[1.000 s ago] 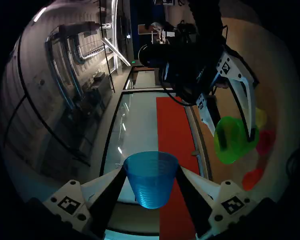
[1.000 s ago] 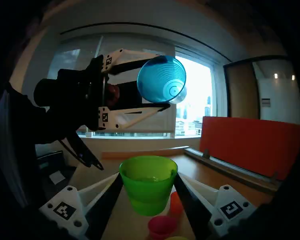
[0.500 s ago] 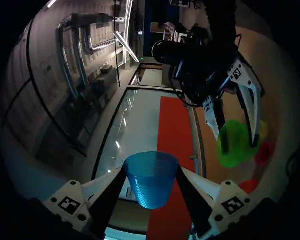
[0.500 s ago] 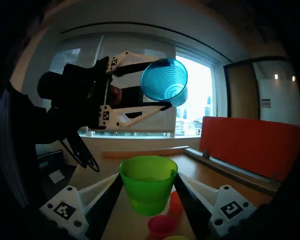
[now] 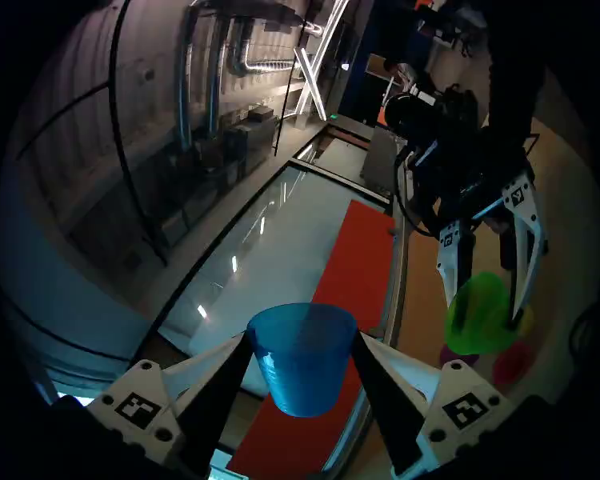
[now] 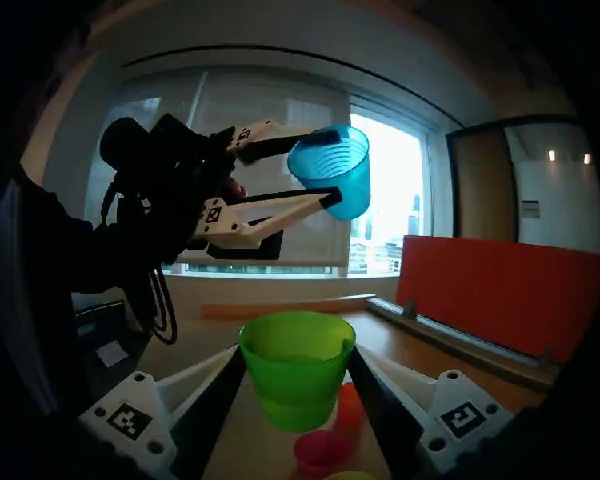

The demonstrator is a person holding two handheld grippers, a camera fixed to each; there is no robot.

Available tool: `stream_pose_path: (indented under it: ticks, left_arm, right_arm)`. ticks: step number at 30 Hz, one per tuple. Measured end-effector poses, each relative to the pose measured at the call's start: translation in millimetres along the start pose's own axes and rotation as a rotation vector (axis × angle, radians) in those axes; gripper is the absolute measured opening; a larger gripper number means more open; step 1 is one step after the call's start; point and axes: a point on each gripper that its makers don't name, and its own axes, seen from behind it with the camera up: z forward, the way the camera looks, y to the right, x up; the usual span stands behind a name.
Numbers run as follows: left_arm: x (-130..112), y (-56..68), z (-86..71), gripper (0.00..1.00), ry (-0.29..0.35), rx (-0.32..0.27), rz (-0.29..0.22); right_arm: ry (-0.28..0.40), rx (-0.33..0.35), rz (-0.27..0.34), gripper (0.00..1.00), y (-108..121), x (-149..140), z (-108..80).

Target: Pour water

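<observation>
Blue translucent plastic, ringed with fine ridges, is sitting between the fingers of our left gripper (image 5: 302, 352) in the left gripper view. We are clamping the blue cup (image 5: 302, 376) by its sides, wide mouth toward the top of the view, narrow base toward the bottom, long axis running up the view. Farther off at the right, our right gripper (image 5: 486, 312) is squeezing a green cup (image 5: 476, 324) from both sides above the wooden table (image 5: 420, 296), beside a red panel (image 5: 356, 264). In the right gripper view, we are pinching the green cup (image 6: 297, 388) upright between the right gripper's (image 6: 297, 360) fingers, mouth up, just above an orange cup (image 6: 350, 404) and a pink cup (image 6: 320, 452). Above it, in front of the window (image 6: 396, 192), the left gripper (image 6: 332, 168) is holding the blue cup (image 6: 336, 180) in the air. Its long axis is leaning only a little off vertical, rim uppermost and tipping slightly toward the camera, base pointing down and right.
</observation>
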Motion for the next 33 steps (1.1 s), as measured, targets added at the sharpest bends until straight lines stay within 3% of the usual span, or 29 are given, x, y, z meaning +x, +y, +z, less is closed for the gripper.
stream_pose_path:
  ticks: [21, 33]
  left_arm:
    - [-9, -1.3, -3.6, 0.86, -0.034, 0.0, -0.371]
    - [-20, -5.0, -6.4, 0.86, -0.061, -0.006, -0.68]
  right_arm:
    - [0.005, -0.012, -0.009, 0.9, 2, 5, -2.5]
    - [0.007, -0.025, -0.011, 0.89, 6, 8, -7.0]
